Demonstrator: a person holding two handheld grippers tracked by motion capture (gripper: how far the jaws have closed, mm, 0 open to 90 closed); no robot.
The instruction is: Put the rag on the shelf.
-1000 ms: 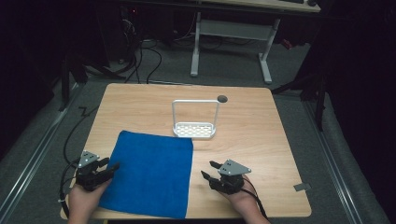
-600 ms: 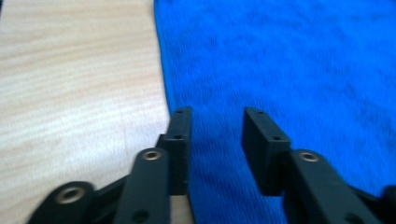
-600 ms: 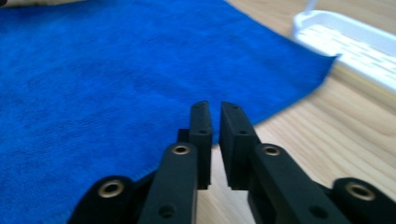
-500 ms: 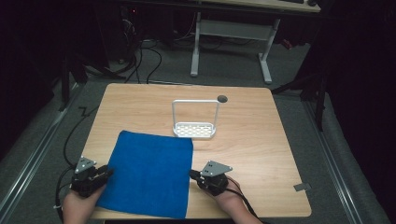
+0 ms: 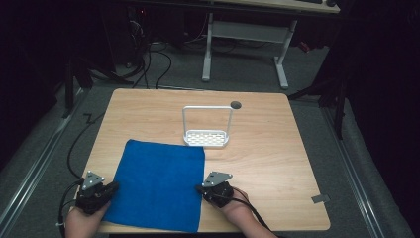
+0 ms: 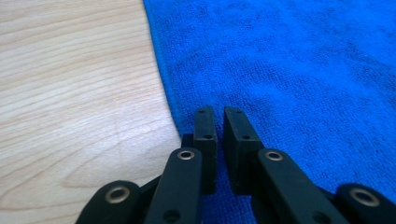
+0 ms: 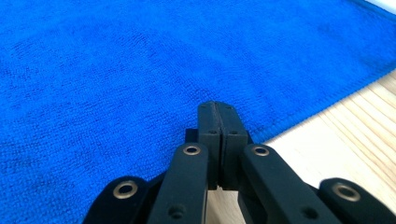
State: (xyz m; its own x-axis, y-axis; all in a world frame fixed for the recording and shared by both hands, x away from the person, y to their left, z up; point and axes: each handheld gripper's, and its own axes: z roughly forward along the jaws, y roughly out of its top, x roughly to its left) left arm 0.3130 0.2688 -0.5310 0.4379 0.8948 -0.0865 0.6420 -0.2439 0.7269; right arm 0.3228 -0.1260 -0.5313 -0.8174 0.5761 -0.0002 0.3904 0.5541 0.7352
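Both grippers, left point(image 6: 219, 116) & right point(image 7: 217, 112), have just closed, apparently pinching blue towel point(image 5: 158, 186) near-edge corners; lift evenly w/ matched height to fold.

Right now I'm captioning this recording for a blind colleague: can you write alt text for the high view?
A blue towel lies flat at the near edge of a wooden table, with the left gripper at its left edge and the right gripper at its right edge. Behind it stands a small white rack.
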